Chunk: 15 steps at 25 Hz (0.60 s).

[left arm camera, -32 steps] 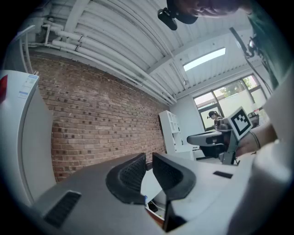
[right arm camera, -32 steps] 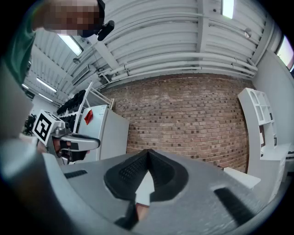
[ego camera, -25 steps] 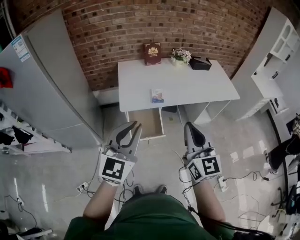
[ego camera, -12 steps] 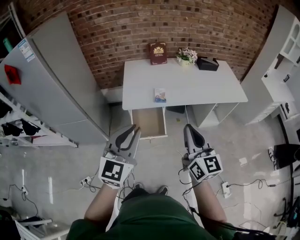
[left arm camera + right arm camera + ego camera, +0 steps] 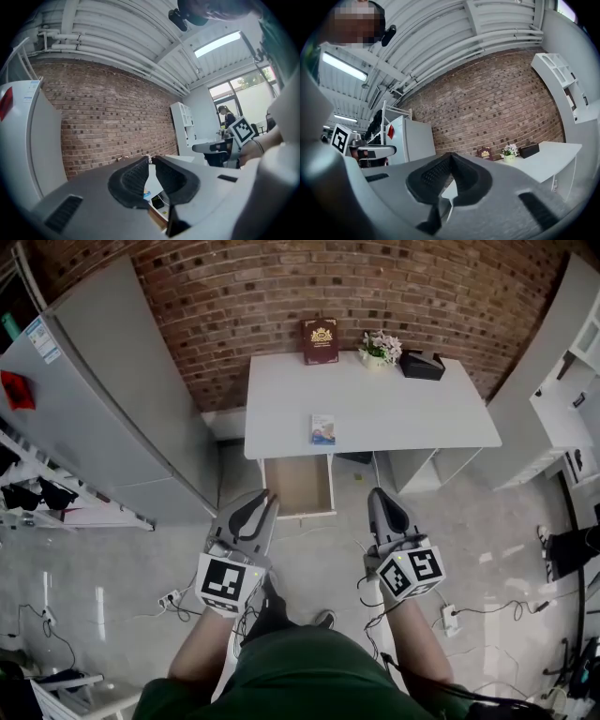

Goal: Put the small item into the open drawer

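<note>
The small item (image 5: 323,428), a flat blue-and-white packet, lies on the white table (image 5: 412,418) near its front edge. Just below it, the table's wooden drawer (image 5: 298,486) is pulled open and looks empty. Both grippers hang over the floor, short of the table. My left gripper (image 5: 268,499) points at the drawer's front left corner; its jaws (image 5: 151,161) stand together with only a sliver between the tips and nothing in them. My right gripper (image 5: 381,495) is shut and empty (image 5: 451,154), to the right of the drawer.
A dark red book (image 5: 320,340), a small flower pot (image 5: 380,347) and a black box (image 5: 422,364) stand at the table's back against the brick wall. A grey fridge (image 5: 103,399) is at the left and white shelving (image 5: 562,381) at the right. Cables and a power strip (image 5: 448,615) lie on the floor.
The view has shifted so the table and drawer sit slightly further right. The person's leg has stepped forward. Both grippers keep their pose and stay shut.
</note>
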Motion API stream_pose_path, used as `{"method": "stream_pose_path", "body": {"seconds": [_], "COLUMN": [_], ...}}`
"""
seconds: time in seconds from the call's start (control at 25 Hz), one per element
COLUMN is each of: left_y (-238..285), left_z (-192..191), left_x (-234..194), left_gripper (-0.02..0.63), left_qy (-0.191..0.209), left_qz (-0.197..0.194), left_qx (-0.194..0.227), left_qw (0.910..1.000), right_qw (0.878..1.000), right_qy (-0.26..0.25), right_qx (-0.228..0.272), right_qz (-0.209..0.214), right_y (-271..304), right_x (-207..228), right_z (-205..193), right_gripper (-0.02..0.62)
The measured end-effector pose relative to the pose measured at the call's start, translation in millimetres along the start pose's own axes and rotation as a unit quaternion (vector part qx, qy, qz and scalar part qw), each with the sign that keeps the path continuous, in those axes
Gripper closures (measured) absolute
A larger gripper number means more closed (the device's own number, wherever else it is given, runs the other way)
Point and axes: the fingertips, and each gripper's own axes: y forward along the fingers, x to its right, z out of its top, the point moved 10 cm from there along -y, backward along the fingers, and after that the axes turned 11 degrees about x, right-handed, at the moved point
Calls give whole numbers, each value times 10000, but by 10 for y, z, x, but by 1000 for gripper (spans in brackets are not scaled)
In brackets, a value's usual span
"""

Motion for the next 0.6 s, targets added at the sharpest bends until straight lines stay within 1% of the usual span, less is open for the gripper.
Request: {"method": "stream_pose_path", "body": {"seconds": [0.08, 0.2, 0.44, 0.6], "left_y": [94, 214, 490, 618], "left_z": [-62, -249, -426, -608], "left_x": [-140, -442, -1292, -1751], "left_gripper": [565, 565, 565, 565], "left_qy": [-56, -100, -58, -335], "left_qz": [-80, -247, -395, -549], "left_qx": [111, 168, 328, 278], "left_qw": [9999, 9995, 9987, 9975], "right_qw": [9999, 9995, 9978, 9961], "right_qy": [-47, -72, -313, -425], "right_qx": [-32, -87, -222, -358], "right_qz": [-101, -288, -538, -691], "right_y": [122, 363, 1006, 1373], "right_x": [12, -6, -220, -384], "right_z": [-50, -140, -315, -486], "right_gripper": [591, 591, 591, 591]}}
